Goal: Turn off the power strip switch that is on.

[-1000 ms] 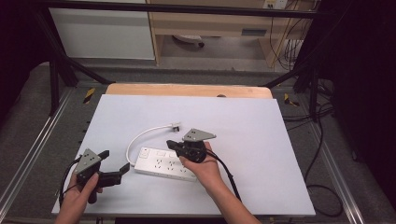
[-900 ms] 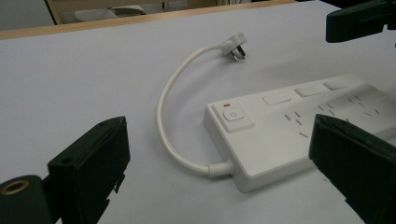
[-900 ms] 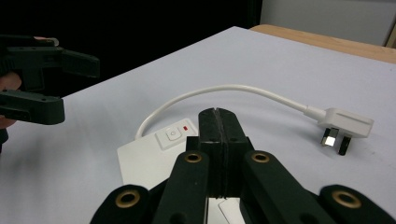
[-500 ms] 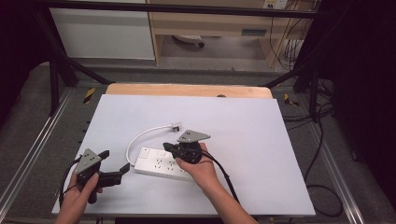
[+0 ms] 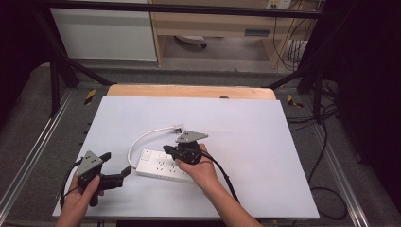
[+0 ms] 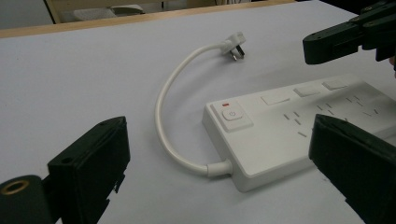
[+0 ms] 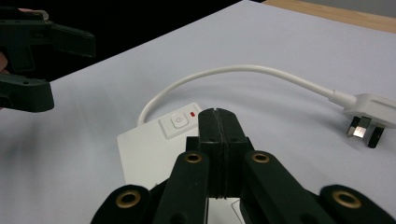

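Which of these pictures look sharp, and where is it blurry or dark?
High view: even, soft light on the table, surroundings dark, slightly soft. Left gripper view: power strip crisp, the near black fingers blurred. Right gripper view: plug and cable fairly sharp, the closed fingers up close soft, top-left corner black.

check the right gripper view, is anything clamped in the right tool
No, the right tool has its two black jaws pressed flat together with nothing between them, poised above the power strip near its power button.
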Available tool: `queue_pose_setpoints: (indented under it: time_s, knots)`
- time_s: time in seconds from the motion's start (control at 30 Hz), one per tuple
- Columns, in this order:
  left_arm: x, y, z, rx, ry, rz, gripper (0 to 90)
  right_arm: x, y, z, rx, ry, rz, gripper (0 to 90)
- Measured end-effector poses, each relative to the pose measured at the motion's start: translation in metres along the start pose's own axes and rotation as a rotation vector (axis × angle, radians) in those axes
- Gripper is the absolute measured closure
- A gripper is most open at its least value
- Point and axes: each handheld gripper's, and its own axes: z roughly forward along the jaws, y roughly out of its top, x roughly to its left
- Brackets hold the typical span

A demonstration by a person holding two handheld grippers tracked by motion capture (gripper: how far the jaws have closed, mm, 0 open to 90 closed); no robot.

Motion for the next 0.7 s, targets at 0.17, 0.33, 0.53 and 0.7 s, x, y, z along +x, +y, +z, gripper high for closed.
queue_pose_setpoints:
  time_s: [0.17,0.33,0.53,0.7]
  knots:
    - [0.0,0.0,0.0,0.0,-0.005,-0.001,5.1,-0.002,0.0,0.004,0.015,-0.001,-0.001,90.0]
    - [0.0,0.0,0.0,0.0,-0.003,0.002,5.1,-0.004,-0.002,0.008,0.037,-0.007,0.001,90.0]
    - [0.0,0.0,0.0,0.0,-0.004,0.001,5.2,-0.006,0.0,0.012,0.064,-0.011,0.004,90.0]
    - [-0.001,0.0,0.001,0.001,-0.003,0.007,5.1,-0.007,0.001,0.015,0.071,-0.009,0.007,90.0]
